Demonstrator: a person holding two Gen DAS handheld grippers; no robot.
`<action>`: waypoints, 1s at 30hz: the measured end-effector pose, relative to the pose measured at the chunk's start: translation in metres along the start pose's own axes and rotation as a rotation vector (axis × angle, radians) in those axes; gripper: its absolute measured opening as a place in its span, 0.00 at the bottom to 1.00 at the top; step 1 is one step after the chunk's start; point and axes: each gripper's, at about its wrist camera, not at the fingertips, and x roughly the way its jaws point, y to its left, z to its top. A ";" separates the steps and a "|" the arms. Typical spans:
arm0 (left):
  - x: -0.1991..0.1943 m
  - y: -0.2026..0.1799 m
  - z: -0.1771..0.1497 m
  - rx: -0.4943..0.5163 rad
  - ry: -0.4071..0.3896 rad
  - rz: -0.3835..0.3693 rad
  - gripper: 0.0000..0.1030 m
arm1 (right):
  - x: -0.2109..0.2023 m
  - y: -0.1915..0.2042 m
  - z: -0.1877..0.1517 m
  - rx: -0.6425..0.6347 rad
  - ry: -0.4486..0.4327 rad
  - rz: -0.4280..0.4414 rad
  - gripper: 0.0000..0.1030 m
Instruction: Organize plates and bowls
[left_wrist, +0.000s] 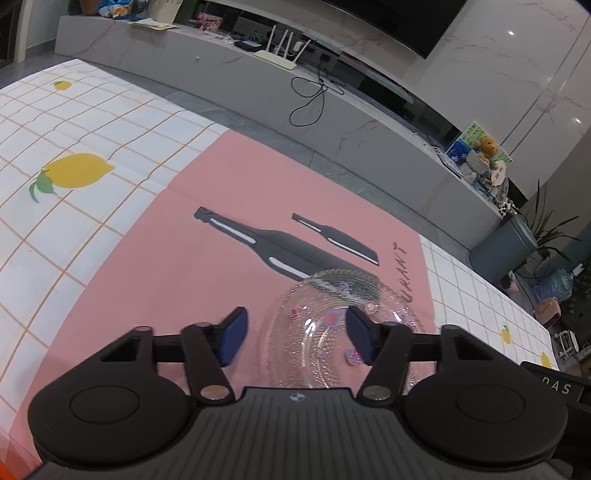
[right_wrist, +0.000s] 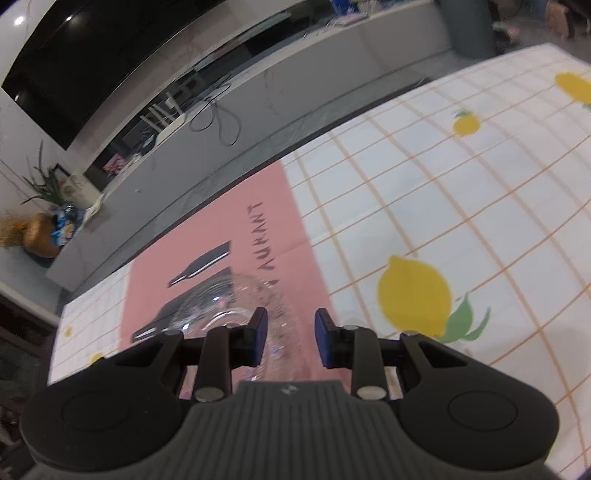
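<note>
A clear glass plate with a beaded, dotted rim (left_wrist: 317, 328) lies on the pink placemat (left_wrist: 173, 266). My left gripper (left_wrist: 295, 334) is open and hovers just above the plate's left part; its right finger is over the plate, its left finger over the mat. In the right wrist view the same glass plate (right_wrist: 225, 299) lies on the pink placemat (right_wrist: 221, 236). My right gripper (right_wrist: 290, 338) is open, its fingers standing either side of the plate's right rim. Nothing is held in either gripper.
A white checked tablecloth with lemon prints (left_wrist: 74, 173) covers the table (right_wrist: 461, 206) on both sides of the mat. Beyond the table's far edge runs a grey TV console (left_wrist: 229, 62) with a router (left_wrist: 280, 55), cables and toys.
</note>
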 end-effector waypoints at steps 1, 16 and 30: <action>0.000 0.001 0.000 0.001 0.004 0.008 0.56 | 0.000 0.000 0.000 -0.001 -0.006 -0.002 0.28; 0.009 0.010 0.002 -0.047 0.062 -0.026 0.47 | 0.016 -0.011 -0.001 0.035 0.069 0.029 0.28; 0.010 0.007 -0.001 -0.021 0.070 -0.008 0.14 | 0.028 -0.010 -0.005 0.010 0.100 0.106 0.13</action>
